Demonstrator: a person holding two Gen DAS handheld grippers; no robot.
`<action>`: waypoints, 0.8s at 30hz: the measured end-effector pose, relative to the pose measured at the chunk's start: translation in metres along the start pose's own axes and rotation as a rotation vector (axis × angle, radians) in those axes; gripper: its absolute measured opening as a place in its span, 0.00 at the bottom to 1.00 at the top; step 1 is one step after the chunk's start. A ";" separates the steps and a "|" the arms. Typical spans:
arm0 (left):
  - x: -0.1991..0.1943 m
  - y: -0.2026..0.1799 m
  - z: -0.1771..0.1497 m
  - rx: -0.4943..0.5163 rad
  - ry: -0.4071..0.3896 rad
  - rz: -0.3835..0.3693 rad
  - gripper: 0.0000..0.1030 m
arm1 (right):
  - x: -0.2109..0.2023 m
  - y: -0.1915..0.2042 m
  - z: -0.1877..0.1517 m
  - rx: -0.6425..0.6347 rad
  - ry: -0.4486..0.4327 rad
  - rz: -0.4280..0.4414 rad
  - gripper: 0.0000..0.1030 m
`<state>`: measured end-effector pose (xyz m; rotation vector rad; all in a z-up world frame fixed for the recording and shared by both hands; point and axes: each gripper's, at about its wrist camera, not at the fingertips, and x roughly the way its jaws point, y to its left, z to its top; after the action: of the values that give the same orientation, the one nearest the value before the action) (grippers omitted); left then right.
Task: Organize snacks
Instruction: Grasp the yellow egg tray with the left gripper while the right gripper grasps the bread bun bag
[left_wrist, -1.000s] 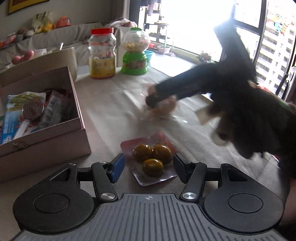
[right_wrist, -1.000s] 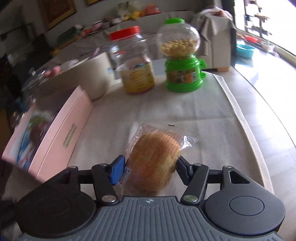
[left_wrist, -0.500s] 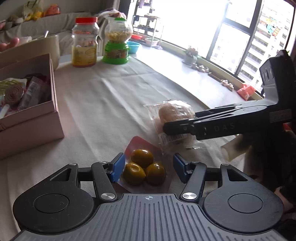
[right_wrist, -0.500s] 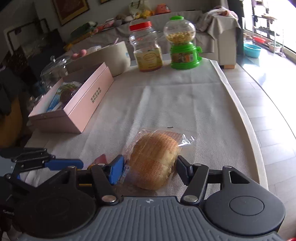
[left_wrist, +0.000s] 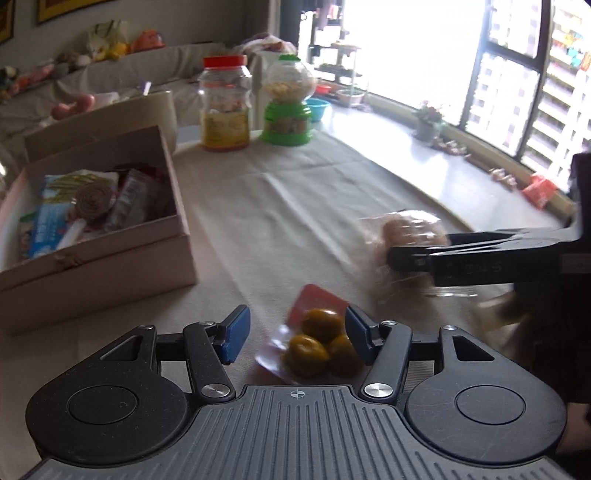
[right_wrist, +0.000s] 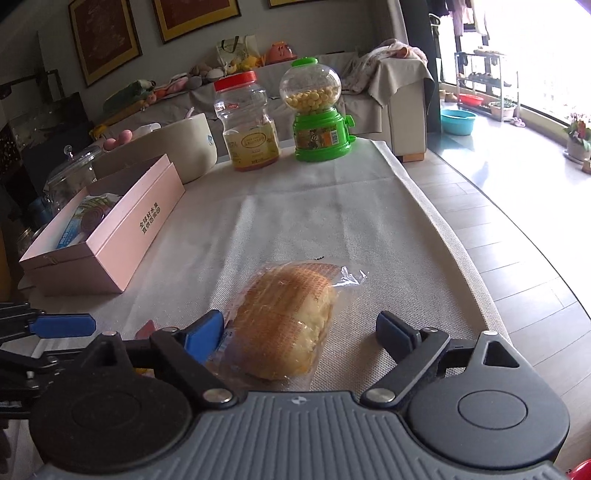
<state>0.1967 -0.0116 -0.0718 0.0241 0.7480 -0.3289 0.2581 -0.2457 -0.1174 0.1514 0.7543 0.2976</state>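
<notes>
Wider now than half a second ago on the right: right gripper (right_wrist: 301, 332) spread well apart, blue pad touching the wrapper's left edge, other finger clear of the bread packet (right_wrist: 284, 325), which lies on the cloth (right_wrist: 332, 206) between the fingers and slightly left of centre. Shifted too on the left: left gripper (left_wrist: 295, 334) open at medium width, holding nothing, with the packet of three glazed yellow-brown sweets (left_wrist: 317, 343) now off-centre between the pads, pressed against the right-hand pad and well clear of the left-hand one. Ahead and to the left of both claws, the open pink box (left_wrist: 110, 251), already part-filled with snacks.

Likely light and soft, that bread: easily crushed, with crinkly, slippery film around it. Best taken across the middle of the loaf with gentle pressure, not by the loose film tail. Sweets packet probably light and flat, slick plastic; better gripped across the lumps than by the thin red edge.
</notes>
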 end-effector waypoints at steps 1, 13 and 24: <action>0.000 0.000 0.000 -0.013 0.005 -0.038 0.60 | 0.000 0.000 0.000 -0.001 0.000 -0.001 0.88; 0.015 -0.022 -0.010 0.084 0.056 0.044 0.62 | 0.004 0.001 0.001 -0.006 0.008 0.011 0.92; 0.011 -0.013 -0.014 0.086 0.046 0.046 0.63 | 0.009 0.007 0.002 -0.055 0.036 0.011 0.98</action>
<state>0.1909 -0.0256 -0.0883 0.1305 0.7769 -0.3173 0.2639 -0.2363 -0.1198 0.0991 0.7802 0.3322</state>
